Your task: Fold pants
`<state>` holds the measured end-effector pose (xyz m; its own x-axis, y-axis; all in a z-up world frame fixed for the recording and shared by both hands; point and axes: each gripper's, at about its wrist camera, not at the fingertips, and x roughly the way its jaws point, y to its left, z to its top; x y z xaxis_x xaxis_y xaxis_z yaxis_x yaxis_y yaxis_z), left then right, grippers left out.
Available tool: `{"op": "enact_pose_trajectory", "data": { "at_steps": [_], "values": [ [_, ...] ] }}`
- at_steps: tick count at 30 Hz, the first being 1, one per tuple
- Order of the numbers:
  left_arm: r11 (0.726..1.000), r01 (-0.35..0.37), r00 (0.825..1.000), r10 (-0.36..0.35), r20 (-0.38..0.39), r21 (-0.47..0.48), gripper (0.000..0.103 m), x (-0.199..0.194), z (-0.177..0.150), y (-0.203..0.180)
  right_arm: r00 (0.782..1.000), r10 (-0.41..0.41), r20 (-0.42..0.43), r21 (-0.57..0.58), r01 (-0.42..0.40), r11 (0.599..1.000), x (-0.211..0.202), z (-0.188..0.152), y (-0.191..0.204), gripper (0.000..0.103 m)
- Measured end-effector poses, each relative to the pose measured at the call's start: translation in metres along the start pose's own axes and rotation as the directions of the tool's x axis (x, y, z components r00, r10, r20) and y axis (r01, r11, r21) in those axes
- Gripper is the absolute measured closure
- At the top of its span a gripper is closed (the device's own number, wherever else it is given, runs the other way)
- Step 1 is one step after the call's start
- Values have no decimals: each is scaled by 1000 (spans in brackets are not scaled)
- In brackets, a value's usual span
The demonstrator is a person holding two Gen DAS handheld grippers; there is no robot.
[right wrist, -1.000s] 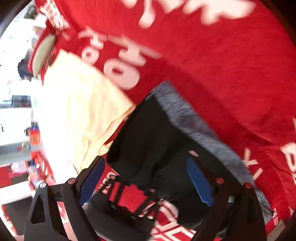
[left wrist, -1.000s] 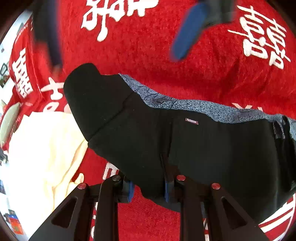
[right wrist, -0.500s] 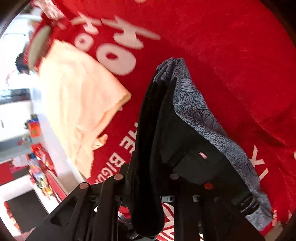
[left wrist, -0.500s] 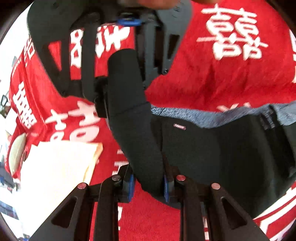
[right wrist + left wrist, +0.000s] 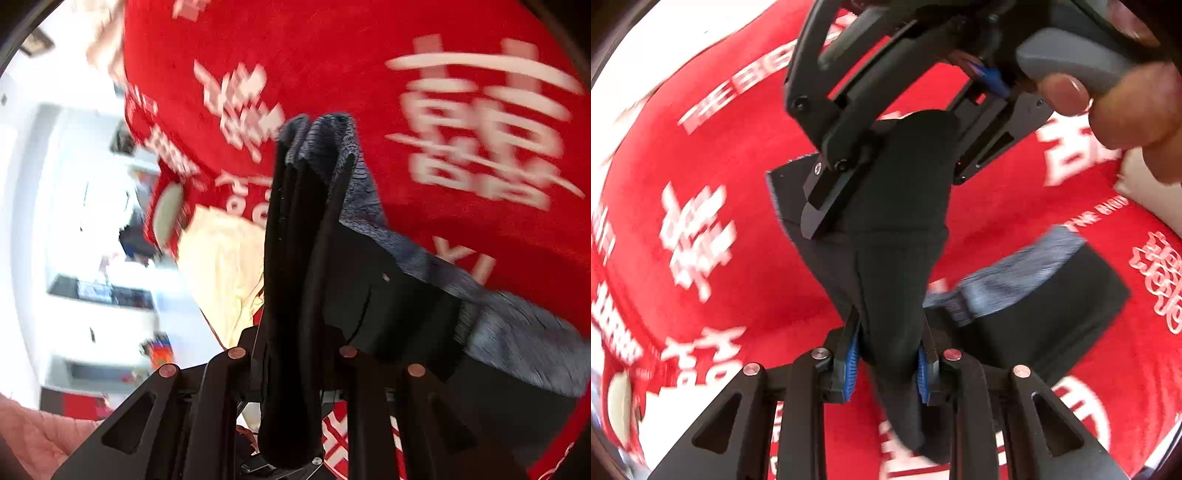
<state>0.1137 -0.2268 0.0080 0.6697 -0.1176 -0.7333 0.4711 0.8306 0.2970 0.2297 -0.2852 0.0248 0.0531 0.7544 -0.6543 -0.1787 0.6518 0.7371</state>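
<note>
The black pants (image 5: pixel 897 258) with a grey patterned waistband (image 5: pixel 1015 280) are lifted off the red cloth (image 5: pixel 738 277). My left gripper (image 5: pixel 886 362) is shut on a bunched fold of the black fabric. The right gripper (image 5: pixel 886 166) shows above it in the left wrist view, clamped on the same strip of fabric, with a hand (image 5: pixel 1115 103) on its handle. In the right wrist view my right gripper (image 5: pixel 295 369) is shut on a thick black fold (image 5: pixel 295 277), and the waistband (image 5: pixel 351 192) drapes off to the right.
A red cloth with white characters (image 5: pixel 480 129) covers the surface. A cream garment (image 5: pixel 221 273) lies to the left of the pants in the right wrist view. Beyond the cloth's left edge is a bright room (image 5: pixel 74 221).
The right gripper has closed on the pants end and both grippers have lifted the fabric up off the cloth. The views have swung, and the pants now hang between the two grippers.
</note>
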Motion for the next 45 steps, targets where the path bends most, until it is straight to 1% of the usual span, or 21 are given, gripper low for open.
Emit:
{"op": "enact_pose_trajectory", "data": {
  "at_steps": [4, 9, 13, 19, 21, 22, 23, 24, 28, 30, 31, 32, 33, 34, 35, 36, 37, 39, 40, 42, 45],
  "values": [
    [992, 44, 999, -44, -3, 115, 78, 0, 15, -60, 992, 42, 116, 92, -53, 994, -54, -46, -59, 85],
    [968, 108, 992, -91, -86, 226, 78, 18, 10, -137, 984, 48, 172, 212, -84, 974, -86, -89, -140, 85],
    [948, 139, 984, -98, -150, 288, 78, 35, -2, -184, 978, 55, 201, 327, -120, 937, -88, -130, -206, 85],
    [925, 116, 982, -53, -179, 362, 78, 46, -13, -220, 972, 52, 230, 386, -140, 912, -90, -163, -256, 83],
    [921, 102, 982, -33, -186, 377, 69, 46, -16, -226, 971, 53, 234, 399, -146, 905, -86, -168, -265, 81],
    [920, 121, 979, -48, -199, 373, 55, 44, -17, -226, 970, 54, 238, 400, -149, 904, -85, -170, -267, 81],
    [922, 152, 974, -77, -215, 356, 37, 39, -17, -224, 971, 44, 236, 399, -138, 906, -85, -171, -268, 80],
    [926, 158, 973, -87, -215, 341, 32, 32, -17, -220, 972, 32, 231, 397, -125, 909, -86, -171, -266, 76],
    [927, 177, 974, -116, -196, 330, 31, 4, -17, -199, 982, -16, 189, 424, -67, 903, -96, -170, -258, 65],
    [938, 170, 976, -118, -184, 301, 31, -4, -14, -178, 983, -114, 147, 434, 39, 900, -106, -169, -249, 52],
    [947, 161, 977, -114, -178, 279, 31, -6, -11, -167, 975, -183, 127, 435, 111, 894, -111, -167, -244, 51],
    [958, 147, 979, -105, -174, 247, 31, -6, -8, -152, 959, -259, 114, 427, 188, 884, -119, -167, -235, 51],
    [969, 138, 979, -101, -178, 207, 31, -4, -5, -139, 947, -300, 116, 418, 228, 879, -125, -165, -229, 51],
    [982, 136, 974, -109, -197, 132, 31, 2, -1, -119, 936, -326, 130, 406, 250, 879, -132, -162, -222, 52],
    [988, 139, 968, -120, -219, 71, 31, 8, 1, -105, 925, -347, 153, 391, 265, 881, -139, -157, -212, 61],
    [991, 137, 959, -134, -249, -5, 31, 17, 2, -90, 919, -356, 170, 377, 273, 885, -142, -152, -206, 75],
    [986, 133, 947, -156, -282, -98, 31, 29, 2, -71, 913, -366, 181, 357, 286, 889, -143, -144, -199, 80],
    [960, 123, 929, -201, -311, -252, 31, 49, -1, -41, 907, -379, 181, 322, 310, 895, -138, -126, -187, 81],
    [938, 112, 922, -221, -317, -328, 31, 61, -2, -26, 907, -382, 177, 305, 319, 897, -133, -119, -183, 81],
    [900, 122, 908, -272, -318, -419, 31, 78, -5, -11, 899, -410, 156, 265, 362, 894, -117, -108, -176, 81],
    [820, 133, 866, -369, -337, -557, 31, 107, -20, 1, 891, -441, 111, 236, 407, 882, -97, -108, -173, 81]
  ]
}}
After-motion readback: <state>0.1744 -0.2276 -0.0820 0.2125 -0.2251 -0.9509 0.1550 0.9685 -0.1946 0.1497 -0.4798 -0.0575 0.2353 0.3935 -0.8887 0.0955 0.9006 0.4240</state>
